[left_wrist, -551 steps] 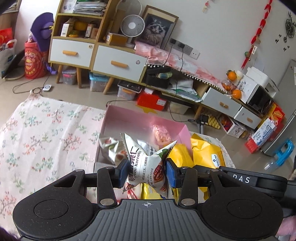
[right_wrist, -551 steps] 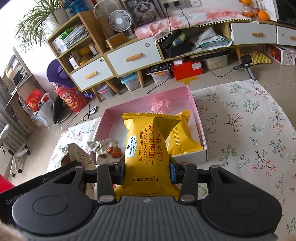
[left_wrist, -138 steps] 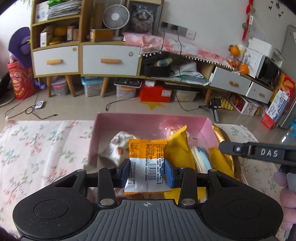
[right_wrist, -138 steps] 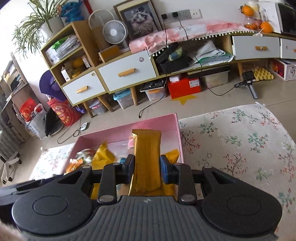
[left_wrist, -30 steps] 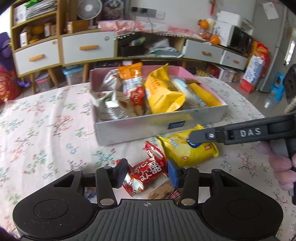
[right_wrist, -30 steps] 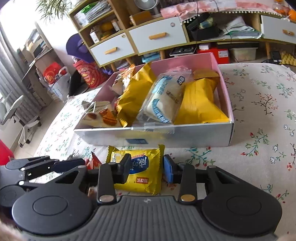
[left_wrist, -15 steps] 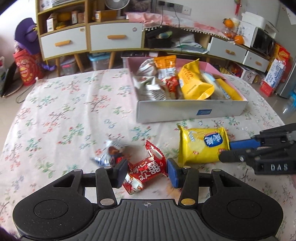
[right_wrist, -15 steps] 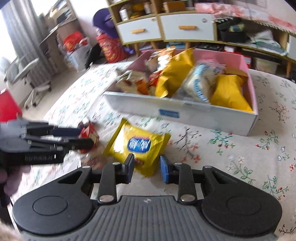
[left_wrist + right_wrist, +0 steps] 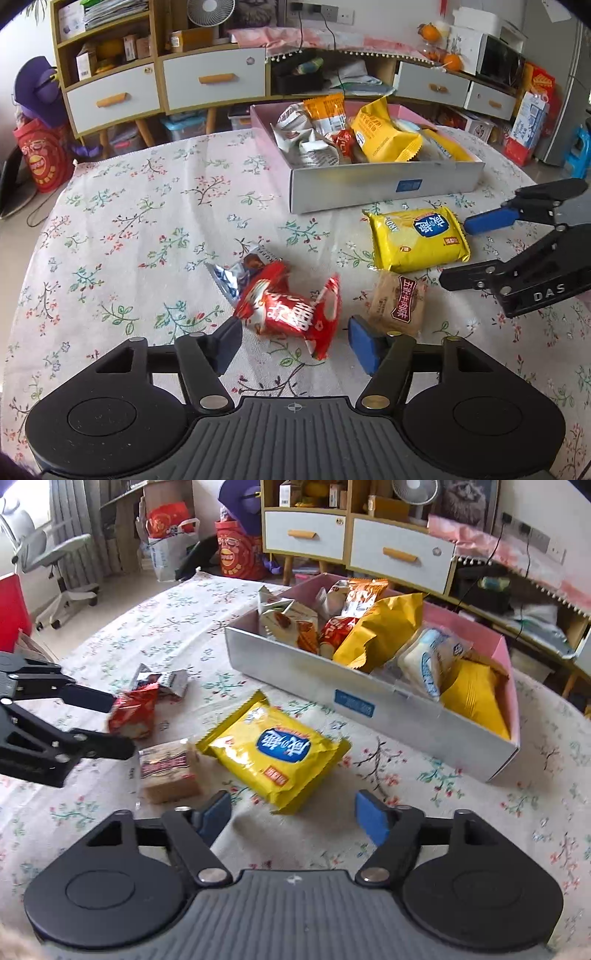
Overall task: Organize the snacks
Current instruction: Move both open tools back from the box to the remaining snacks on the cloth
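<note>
I am holding my left gripper (image 9: 293, 341) spread wide over the floral tablecloth (image 9: 122, 229), and it is gripping nothing: the crinkly red foil snack packet with white characters (image 9: 291, 308) is lying on the cloth between the two blue pads, a little ahead of them, touching neither as far as I can see. A small silver-and-blue foil wrapper (image 9: 240, 275) is lying just beyond it on the left, its edge tucked against the red packet. Near the right pad a square tan biscuit pack with a dark red label (image 9: 400, 304) is resting flat. Farther off and to the right a flat yellow snack bag with a blue oval logo (image 9: 419, 238) is lying on the cloth, just in front of the grey-walled, pink-lined cardboard box (image 9: 384, 184), which is crowded with upright packets in orange, yellow, silver and white. I am keeping my right gripper (image 9: 293, 818) released as well, its fingers parted and empty, hovering at the near edge of the yellow bag (image 9: 275, 753), which is lying slanted on the cloth. From this side the tan biscuit pack (image 9: 170, 770) is sitting just left of the bag, the red packet (image 9: 133, 710) farther left between the black fingers of my other gripper (image 9: 116, 725), and the box (image 9: 369, 701) is standing beyond the bag.
</note>
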Demonstrator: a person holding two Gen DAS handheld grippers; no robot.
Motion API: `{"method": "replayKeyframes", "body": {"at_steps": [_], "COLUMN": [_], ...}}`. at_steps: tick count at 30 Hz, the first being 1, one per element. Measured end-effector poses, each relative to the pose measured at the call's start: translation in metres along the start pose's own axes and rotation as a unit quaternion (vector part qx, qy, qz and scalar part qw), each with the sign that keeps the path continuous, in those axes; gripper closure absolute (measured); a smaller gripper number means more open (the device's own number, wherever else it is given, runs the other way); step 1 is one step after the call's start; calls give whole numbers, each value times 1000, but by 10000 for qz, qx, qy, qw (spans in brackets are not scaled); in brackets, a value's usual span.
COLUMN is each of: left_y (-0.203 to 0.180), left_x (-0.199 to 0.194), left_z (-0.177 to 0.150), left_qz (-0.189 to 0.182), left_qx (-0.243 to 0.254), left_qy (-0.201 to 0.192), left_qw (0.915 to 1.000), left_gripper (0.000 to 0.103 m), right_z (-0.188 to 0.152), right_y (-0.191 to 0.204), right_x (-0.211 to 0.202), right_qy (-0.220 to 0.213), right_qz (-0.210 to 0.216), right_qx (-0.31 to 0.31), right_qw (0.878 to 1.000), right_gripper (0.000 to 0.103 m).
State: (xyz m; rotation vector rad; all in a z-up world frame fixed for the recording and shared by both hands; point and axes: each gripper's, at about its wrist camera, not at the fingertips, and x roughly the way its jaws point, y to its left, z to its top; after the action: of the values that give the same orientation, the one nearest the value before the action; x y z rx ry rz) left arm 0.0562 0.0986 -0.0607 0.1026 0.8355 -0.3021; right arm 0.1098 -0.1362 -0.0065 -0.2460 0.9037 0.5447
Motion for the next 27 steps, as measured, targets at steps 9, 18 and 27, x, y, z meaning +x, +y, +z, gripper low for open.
{"method": "replayKeyframes", "body": {"at_steps": [9, 18, 27], "left_y": [6, 4, 13], "left_x": [8, 10, 8], "left_z": [-7, -2, 4], "left_qz": [-230, -331, -245], "left_qx": [151, -32, -652], "left_qy": [24, 87, 98], "left_qw": [9996, 9994, 9975], "left_gripper": [26, 19, 18], "right_z": [4, 6, 2], "right_y": [12, 13, 16], "right_x": [14, 17, 11], "right_qy": [-109, -213, -243], "right_qz": [-107, 101, 150], "right_qx": [-483, -441, -480], "right_qw": [9987, 9988, 9984], "right_gripper": [19, 24, 40]}}
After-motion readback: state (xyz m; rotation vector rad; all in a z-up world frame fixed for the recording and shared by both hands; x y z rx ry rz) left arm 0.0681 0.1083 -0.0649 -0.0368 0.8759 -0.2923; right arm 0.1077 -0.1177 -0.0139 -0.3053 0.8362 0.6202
